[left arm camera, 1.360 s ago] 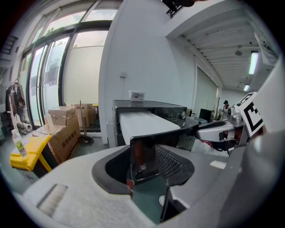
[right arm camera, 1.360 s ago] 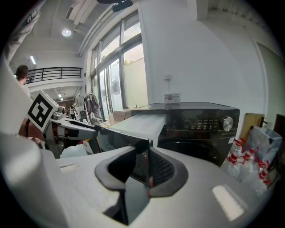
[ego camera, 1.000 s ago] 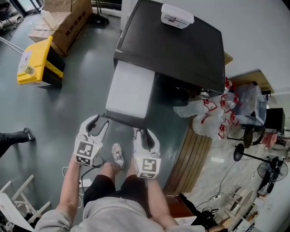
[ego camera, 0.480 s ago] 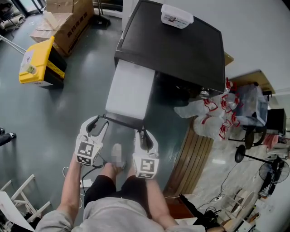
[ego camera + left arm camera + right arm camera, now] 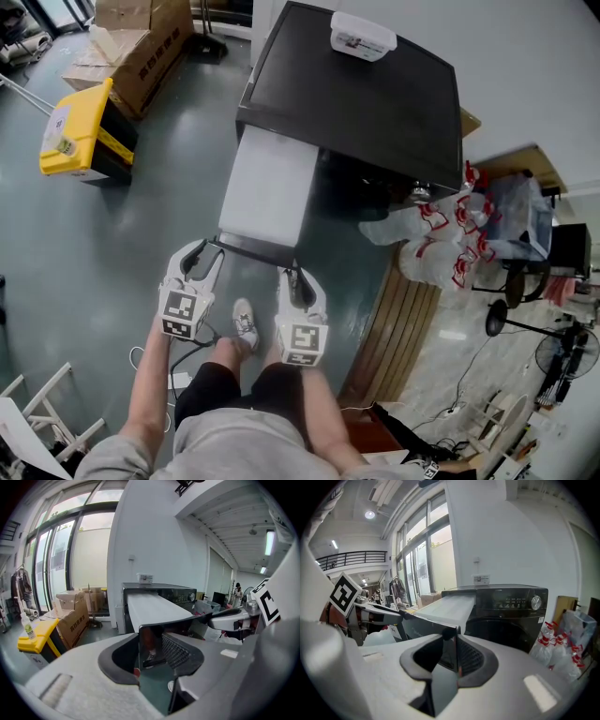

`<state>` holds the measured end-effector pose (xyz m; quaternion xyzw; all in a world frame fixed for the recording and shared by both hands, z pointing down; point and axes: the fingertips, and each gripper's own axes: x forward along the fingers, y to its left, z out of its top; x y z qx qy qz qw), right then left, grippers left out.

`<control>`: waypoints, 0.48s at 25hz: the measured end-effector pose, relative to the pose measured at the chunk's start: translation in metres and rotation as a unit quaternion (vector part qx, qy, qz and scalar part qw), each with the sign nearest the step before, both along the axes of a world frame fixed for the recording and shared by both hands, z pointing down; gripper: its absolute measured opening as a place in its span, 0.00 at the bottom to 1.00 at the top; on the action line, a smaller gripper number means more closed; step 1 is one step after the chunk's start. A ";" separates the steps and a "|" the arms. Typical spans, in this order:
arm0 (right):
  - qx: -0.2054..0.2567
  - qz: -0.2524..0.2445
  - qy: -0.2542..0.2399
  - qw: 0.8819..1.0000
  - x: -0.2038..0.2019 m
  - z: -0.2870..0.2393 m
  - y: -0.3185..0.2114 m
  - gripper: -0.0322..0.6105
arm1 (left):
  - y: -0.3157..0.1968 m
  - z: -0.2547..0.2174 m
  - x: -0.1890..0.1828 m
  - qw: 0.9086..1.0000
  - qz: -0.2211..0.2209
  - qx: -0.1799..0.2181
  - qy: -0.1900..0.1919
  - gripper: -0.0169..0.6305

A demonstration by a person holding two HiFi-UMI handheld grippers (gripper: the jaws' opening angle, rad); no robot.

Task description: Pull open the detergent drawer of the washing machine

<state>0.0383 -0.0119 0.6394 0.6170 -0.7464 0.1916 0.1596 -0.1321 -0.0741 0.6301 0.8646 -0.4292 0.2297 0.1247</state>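
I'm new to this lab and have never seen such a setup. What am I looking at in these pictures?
A person holds a two-jaw gripper in each hand. The top-down picture comes from a camera on the person's head; the other two come from cameras riding on the grippers. The black washing machine has a white tub on top, and its long drawer stands pulled far out. The left gripper and the right gripper each clamp the drawer's dark front panel, one at each end.

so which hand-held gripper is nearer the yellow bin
The left hand-held gripper, jaws just closing on the drawer front; the right hand-held gripper holds its far end.
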 end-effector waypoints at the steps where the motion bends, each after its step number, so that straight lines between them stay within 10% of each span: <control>1: 0.003 0.000 -0.001 1.000 0.000 -0.002 0.000 0.21 | 0.000 -0.001 0.001 1.000 0.000 -0.002 0.001 0.27; 12: 0.030 0.006 0.011 0.999 0.013 -0.049 -0.002 0.21 | -0.003 -0.052 0.002 0.999 -0.011 0.038 0.009 0.27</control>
